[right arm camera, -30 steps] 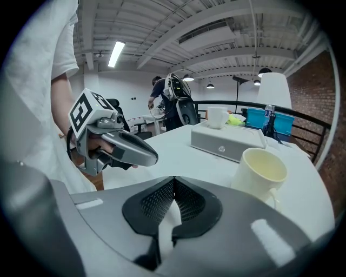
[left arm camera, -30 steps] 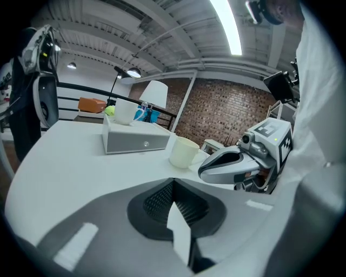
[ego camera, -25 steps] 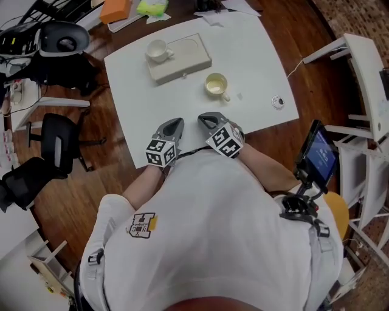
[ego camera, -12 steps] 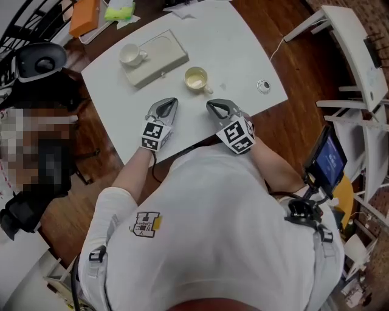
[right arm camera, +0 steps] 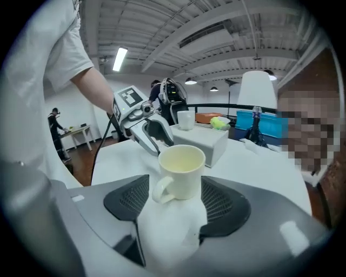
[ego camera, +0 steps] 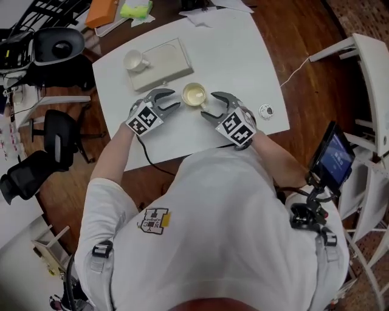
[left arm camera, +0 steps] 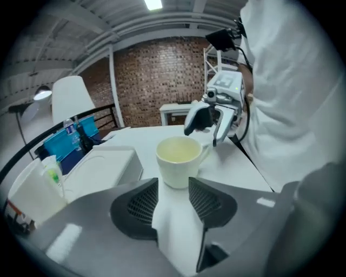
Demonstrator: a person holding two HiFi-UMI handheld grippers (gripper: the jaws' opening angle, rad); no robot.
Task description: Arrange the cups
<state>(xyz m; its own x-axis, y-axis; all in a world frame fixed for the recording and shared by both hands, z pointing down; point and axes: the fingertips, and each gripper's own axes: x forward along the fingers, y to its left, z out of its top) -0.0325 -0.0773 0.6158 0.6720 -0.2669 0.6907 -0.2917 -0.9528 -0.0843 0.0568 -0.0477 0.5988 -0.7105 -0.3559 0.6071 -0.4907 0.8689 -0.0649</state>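
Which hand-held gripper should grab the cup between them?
Probably the right hand-held gripper: its opening jaws spread wider than the cup at their tips. The left hand-held gripper, jaws also opening, looks too narrow, cup ahead.

— How many cups are there?
— Two: one cream cup (ego camera: 194, 95); one white cup (ego camera: 135, 59).
— And everything else?
— One desk (ego camera: 243, 54); one white tray (ego camera: 167, 58); one small round object (ego camera: 265, 111); one lit screen (ego camera: 333, 155); one orange pad (ego camera: 100, 12); one green packet (ego camera: 137, 7).

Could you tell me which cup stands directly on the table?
The nearer, cream cup stands on the bare table; the white cup sits up on the white tray behind it.
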